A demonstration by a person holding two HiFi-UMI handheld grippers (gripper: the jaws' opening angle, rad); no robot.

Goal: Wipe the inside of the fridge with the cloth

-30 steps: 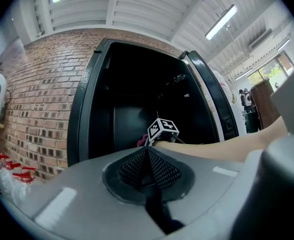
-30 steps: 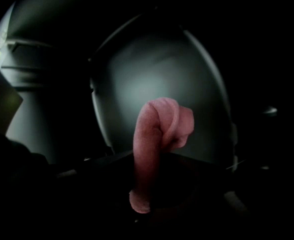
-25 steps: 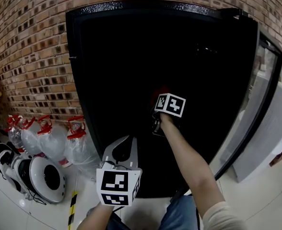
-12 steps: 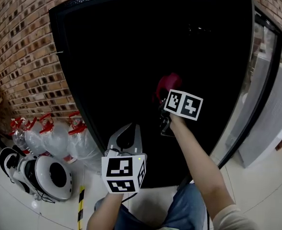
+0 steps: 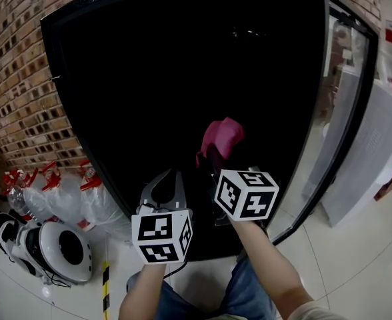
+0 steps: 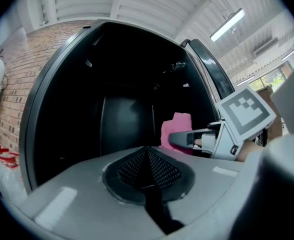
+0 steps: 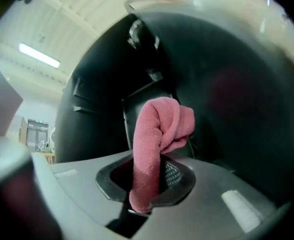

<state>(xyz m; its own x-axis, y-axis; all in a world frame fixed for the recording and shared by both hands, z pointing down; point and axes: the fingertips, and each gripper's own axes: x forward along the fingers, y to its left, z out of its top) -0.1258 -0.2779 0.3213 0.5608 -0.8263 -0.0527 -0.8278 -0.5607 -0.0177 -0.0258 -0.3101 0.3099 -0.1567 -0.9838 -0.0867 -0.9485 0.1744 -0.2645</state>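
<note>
Since a second ago the right tongs (image 7: 146, 179) have drawn back and lower toward the person, and the soft pink terry cloth (image 5: 221, 137) shows more plainly against the dark inside of the tall black fridge (image 5: 136, 79). These tongs are clamped on the cloth's lower end, and its bunched top flops free. The left tongs (image 6: 148, 160) are closed on nothing, near the opening. Dragged hard over a wall, the cloth could pull out, since only a narrow end is pinched.

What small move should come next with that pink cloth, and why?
Probably ease the right claw forward until the cloth touches a wall inside the fridge: the claw is shut on the cloth, but it seems short of any surface.
</note>
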